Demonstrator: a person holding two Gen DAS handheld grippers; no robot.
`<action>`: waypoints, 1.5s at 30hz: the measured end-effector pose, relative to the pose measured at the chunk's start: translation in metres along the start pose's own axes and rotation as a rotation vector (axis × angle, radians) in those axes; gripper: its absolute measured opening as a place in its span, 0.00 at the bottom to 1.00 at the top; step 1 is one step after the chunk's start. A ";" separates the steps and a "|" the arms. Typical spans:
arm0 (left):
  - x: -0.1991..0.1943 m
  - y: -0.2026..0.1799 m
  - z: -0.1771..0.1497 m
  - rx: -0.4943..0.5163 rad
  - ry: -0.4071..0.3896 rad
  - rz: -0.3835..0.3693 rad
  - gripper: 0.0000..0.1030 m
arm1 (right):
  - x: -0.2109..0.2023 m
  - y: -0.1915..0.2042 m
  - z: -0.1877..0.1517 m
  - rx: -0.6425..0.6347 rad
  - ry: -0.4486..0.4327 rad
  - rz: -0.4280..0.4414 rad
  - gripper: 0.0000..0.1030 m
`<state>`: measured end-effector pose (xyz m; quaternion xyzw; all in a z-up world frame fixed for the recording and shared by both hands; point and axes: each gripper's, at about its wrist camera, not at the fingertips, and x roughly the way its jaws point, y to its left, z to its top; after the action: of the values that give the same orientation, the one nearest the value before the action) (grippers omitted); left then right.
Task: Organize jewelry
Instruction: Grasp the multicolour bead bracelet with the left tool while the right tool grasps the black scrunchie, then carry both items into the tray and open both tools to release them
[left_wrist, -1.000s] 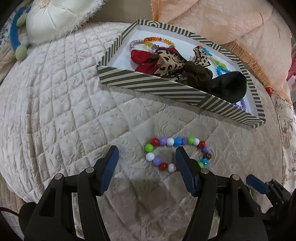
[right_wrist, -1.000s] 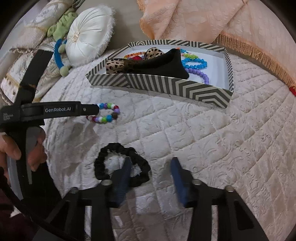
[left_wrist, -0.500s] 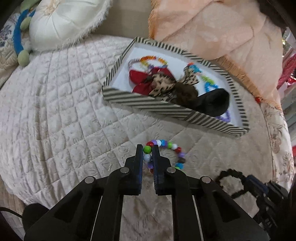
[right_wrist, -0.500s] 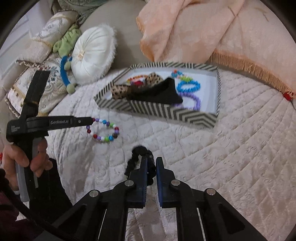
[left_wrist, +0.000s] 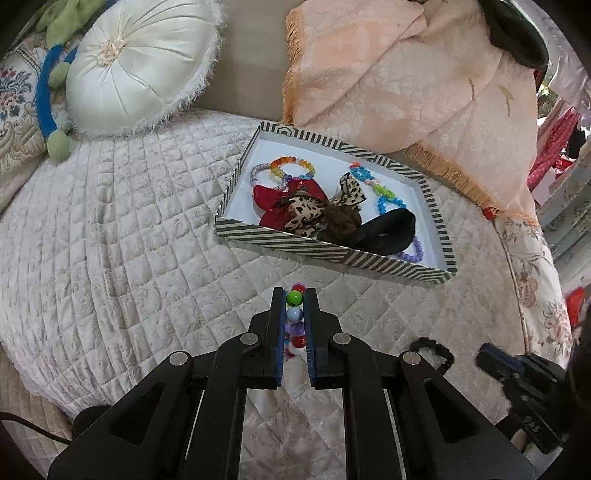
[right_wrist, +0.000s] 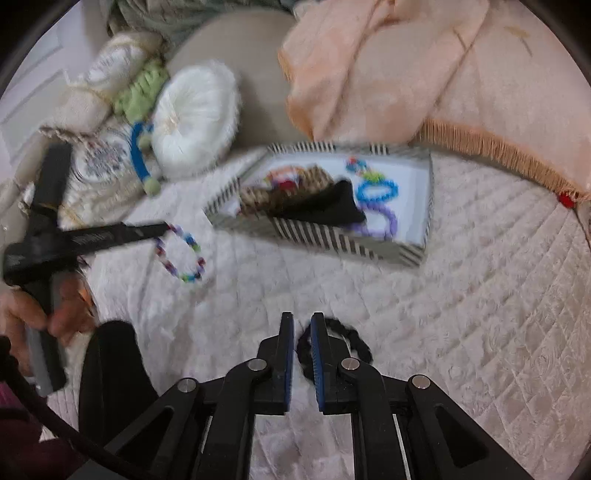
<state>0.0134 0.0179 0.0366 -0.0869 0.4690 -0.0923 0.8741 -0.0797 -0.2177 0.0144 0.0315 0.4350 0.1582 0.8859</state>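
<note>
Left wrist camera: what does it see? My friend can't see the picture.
The left gripper is shut on a colorful bead bracelet above a quilted bedspread. Beyond sits a striped box holding bracelets and scrunchies.

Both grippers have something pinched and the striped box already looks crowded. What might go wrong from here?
1. The left gripper pinches only a few beads of the multicolored bead bracelet; the rest dangles and could catch the striped box wall.
2. The right gripper holds the black scrunchie by one edge, so it may slip.
3. The box's near side is piled high; drops there could roll out.
</note>
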 end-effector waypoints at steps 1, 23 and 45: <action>-0.001 -0.001 -0.001 0.002 0.001 -0.003 0.08 | 0.004 -0.003 -0.001 0.001 0.017 -0.030 0.10; -0.020 -0.025 0.011 0.078 -0.033 0.005 0.08 | -0.002 -0.030 0.017 0.043 -0.053 -0.027 0.06; 0.011 -0.053 0.070 0.167 -0.061 0.081 0.08 | 0.014 -0.067 0.089 0.080 -0.089 -0.055 0.06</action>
<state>0.0738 -0.0313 0.0781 0.0027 0.4359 -0.0931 0.8952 0.0144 -0.2702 0.0461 0.0619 0.4019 0.1145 0.9064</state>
